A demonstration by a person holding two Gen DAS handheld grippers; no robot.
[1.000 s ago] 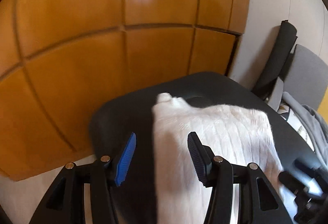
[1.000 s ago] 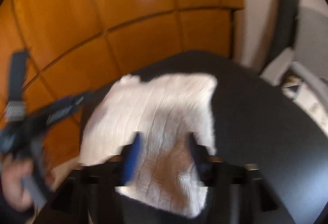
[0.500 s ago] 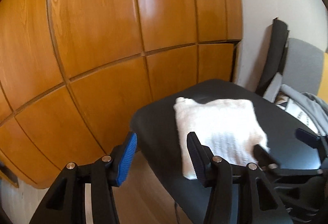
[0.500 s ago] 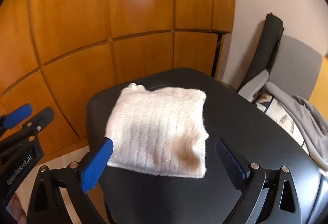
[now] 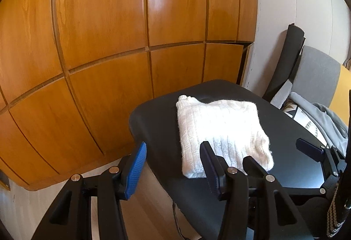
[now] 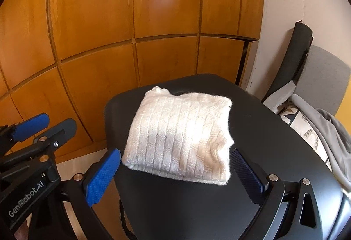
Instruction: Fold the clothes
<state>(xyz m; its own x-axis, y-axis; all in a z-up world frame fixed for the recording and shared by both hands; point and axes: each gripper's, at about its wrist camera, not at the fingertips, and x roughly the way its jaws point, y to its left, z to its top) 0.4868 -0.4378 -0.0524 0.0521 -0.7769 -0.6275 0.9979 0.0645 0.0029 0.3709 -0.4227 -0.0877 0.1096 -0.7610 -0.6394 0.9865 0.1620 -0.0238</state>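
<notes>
Showing "GenRobot.AI" label: R view only.

- Wood-panelled cabinet wall fills the back: glossy orange-brown doors split by dark seams, tall doors above, shorter ones below.
- Bright light glare on the upper panels; patch of sunlight falls across the table.
- Black table with rounded corners stands in front of the panels, far edge close to them.
- Pale wood floor visible below the table's left edge.
- White wall right of the cabinets, lightly textured.
- Black rolled mat leans upright against that wall.
- Grey upholstered chair at the right; grey garment and a patterned cushion on it.
</notes>
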